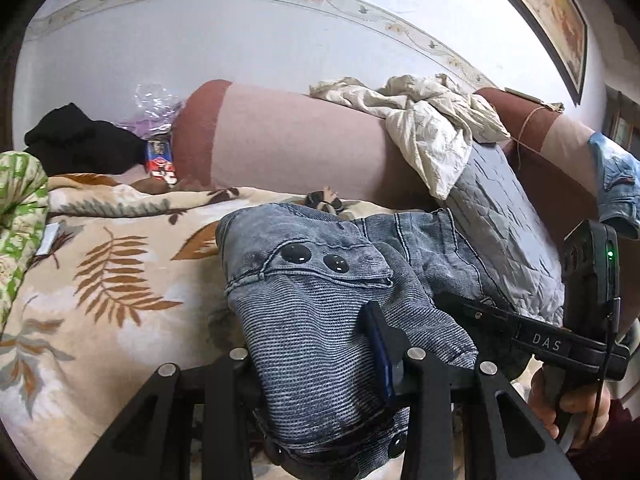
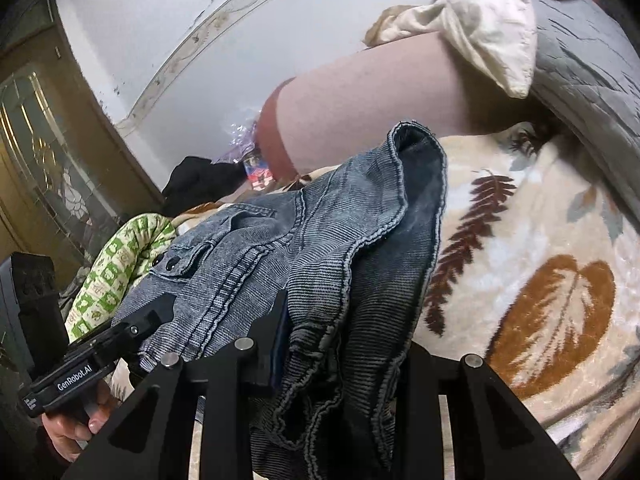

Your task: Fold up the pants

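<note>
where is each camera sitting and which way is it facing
Left wrist: on the left hand-held gripper, looking over the jeans to the sofa back; right hand-held gripper and a hand show.
Right wrist: on the right hand-held gripper, facing the jeans; left hand-held gripper and hand show.
Shared: jeans, leaf-print blanket, sofa back.

Faded blue-grey pants (image 1: 320,280); cream blanket (image 1: 120,280) with rust, perhaps brown, leaves.

left wrist: close, downward | right wrist: close, tilted | shared: jeans (image 1: 320,288), perhaps sofa (image 1: 288,140)
</note>
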The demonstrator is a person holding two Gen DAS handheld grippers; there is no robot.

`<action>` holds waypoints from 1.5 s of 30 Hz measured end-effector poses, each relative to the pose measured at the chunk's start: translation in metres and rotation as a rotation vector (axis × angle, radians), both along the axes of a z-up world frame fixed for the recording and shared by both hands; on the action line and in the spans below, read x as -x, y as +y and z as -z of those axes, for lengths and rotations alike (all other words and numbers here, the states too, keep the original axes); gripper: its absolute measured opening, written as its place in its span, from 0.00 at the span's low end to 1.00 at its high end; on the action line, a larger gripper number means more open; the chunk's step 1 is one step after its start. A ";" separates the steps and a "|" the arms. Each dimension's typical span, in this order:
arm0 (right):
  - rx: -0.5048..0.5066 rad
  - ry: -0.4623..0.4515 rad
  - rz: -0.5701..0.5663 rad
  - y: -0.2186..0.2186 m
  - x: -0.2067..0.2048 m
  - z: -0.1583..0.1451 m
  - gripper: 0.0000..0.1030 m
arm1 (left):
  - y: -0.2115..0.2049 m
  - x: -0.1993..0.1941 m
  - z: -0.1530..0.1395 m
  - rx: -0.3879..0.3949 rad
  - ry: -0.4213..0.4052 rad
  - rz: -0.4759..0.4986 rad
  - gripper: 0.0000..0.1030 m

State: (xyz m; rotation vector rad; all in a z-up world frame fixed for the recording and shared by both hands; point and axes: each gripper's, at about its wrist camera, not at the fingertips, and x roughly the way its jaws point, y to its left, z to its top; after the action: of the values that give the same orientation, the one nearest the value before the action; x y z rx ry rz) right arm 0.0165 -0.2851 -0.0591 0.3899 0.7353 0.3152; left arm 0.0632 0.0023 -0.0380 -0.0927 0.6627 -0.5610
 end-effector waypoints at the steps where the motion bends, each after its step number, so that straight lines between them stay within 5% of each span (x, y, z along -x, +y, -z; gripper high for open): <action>1: 0.005 -0.002 -0.007 0.004 -0.001 0.000 0.31 | 0.003 0.001 -0.001 -0.012 -0.012 -0.007 0.39; 9: 0.034 0.020 -0.047 0.028 -0.001 0.009 0.31 | 0.016 0.004 0.006 -0.044 -0.006 -0.043 0.39; 14: 0.070 0.106 -0.041 0.034 -0.007 0.029 0.31 | 0.006 -0.004 0.036 -0.123 0.078 -0.052 0.39; 18: 0.106 0.167 -0.044 0.037 -0.009 0.045 0.31 | -0.002 0.001 0.046 -0.206 0.070 -0.071 0.42; 26: 0.068 0.242 -0.022 0.021 -0.010 0.040 0.44 | -0.002 0.002 0.041 -0.254 0.102 -0.107 0.52; 30: 0.091 0.177 0.011 0.009 0.005 0.016 0.49 | 0.001 0.009 0.029 -0.289 0.085 -0.144 0.54; 33: 0.106 0.099 0.057 -0.003 0.025 -0.004 0.61 | 0.000 0.023 0.015 -0.364 -0.002 -0.185 0.67; 37: 0.160 -0.023 0.119 -0.014 0.055 -0.030 0.61 | -0.002 0.046 -0.007 -0.431 -0.135 -0.221 0.72; 42: 0.200 -0.163 0.133 -0.008 0.095 -0.055 0.61 | -0.005 0.070 -0.033 -0.412 -0.221 -0.240 0.72; 45: 0.207 -0.247 0.126 0.000 0.123 -0.068 0.62 | -0.008 0.084 -0.049 -0.414 -0.285 -0.276 0.90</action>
State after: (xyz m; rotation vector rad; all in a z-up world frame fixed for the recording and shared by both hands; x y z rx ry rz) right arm -0.1064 -0.2848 0.0092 0.1955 0.4929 0.1628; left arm -0.0210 -0.0060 0.0114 0.2767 0.4659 -0.1577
